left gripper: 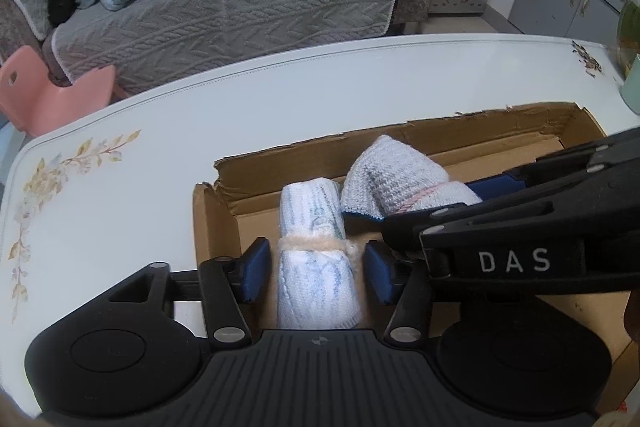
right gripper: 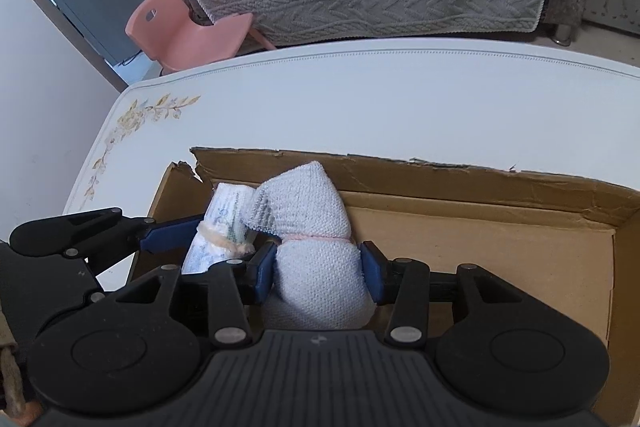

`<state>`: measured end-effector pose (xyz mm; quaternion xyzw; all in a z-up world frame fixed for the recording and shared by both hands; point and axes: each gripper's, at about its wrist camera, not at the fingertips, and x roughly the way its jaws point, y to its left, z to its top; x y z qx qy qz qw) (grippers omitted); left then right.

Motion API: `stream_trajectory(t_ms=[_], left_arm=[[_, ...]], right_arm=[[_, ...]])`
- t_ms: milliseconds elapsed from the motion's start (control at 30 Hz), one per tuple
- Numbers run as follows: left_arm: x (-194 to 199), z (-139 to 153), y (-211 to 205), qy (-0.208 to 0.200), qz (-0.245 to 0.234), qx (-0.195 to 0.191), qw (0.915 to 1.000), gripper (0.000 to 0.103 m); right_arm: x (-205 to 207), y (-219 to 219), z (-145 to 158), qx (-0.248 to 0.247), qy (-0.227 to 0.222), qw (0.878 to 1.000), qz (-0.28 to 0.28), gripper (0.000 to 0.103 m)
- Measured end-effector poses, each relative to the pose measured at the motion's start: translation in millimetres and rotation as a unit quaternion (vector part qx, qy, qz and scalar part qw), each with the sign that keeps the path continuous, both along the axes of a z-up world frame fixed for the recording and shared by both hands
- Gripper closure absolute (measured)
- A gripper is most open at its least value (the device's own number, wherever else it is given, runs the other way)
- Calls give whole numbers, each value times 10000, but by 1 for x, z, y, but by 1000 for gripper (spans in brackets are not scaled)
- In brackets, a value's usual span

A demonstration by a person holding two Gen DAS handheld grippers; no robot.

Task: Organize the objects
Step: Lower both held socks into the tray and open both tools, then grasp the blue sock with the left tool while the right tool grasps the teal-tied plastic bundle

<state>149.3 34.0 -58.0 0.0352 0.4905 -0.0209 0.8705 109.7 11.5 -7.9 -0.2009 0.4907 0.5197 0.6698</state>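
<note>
Two rolled cloth bundles in the cardboard box (left gripper: 224, 227). The left gripper (left gripper: 316, 273) stands open, its pads just clear of the patterned roll (left gripper: 316, 267) between them. The right gripper (right gripper: 318, 269) presses the knitted roll (right gripper: 316, 267) at its pink tie. Both rolls look light, soft and compressible; the tied waist is likely the firmest hold.

Knitted cloth rolls (left gripper: 316, 259), matt cardboard box (left gripper: 216, 223), glossy table (left gripper: 160, 131)
</note>
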Motion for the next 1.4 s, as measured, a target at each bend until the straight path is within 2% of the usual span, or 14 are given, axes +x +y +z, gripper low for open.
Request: stream_trajectory(t_ms=[233,400,567,700,833,900,933,967,1067,1167,1233,1300,1333,1400], left_arm=[[0,3,-1,1,62,15,10000,31],[-4,11,-1,-24,126,42,9999,20],[-18,30,2,-60,168,-95,9998,18],[-46,56,2,-149,101,-90,9998,17],[-95,85,4,-165,96,-235,9995,13],[-127,96,4,-114,124,-284,9995,10],[-143,99,4,-7,173,-345,9993,6],[-159,100,3,121,241,-416,9988,0],[-207,95,1,473,568,-687,9949,1],[-250,76,-6,713,831,-739,9912,1],[-263,57,-9,1009,968,-836,9866,1],[-270,42,-9,1190,1304,-1120,9779,1],[-271,35,-12,1217,1304,-1190,9767,2],[-272,28,-22,1138,1208,-842,9825,2]], right_arm=[[1,1,2,-53,-66,10000,52,60],[3,0,4,-16,-48,10000,36,59],[2,-7,11,37,-14,10000,35,59],[-1,-28,37,296,-1,9995,75,57],[-16,-80,87,902,-183,9956,179,41],[-33,-119,114,1246,-563,9902,293,24],[-43,-142,126,1455,-835,9854,290,5],[-55,-169,138,1671,-1124,9792,249,0],[-79,-241,150,2110,-1590,9644,112,0],[-72,-279,124,1439,-902,9853,-212,1],[-69,-298,100,1157,-441,9918,-329,1],[-72,-304,74,558,-391,9966,-470,3],[-75,-303,62,270,-405,9977,-462,10],[-83,-298,43,-90,-518,9982,-280,13]])
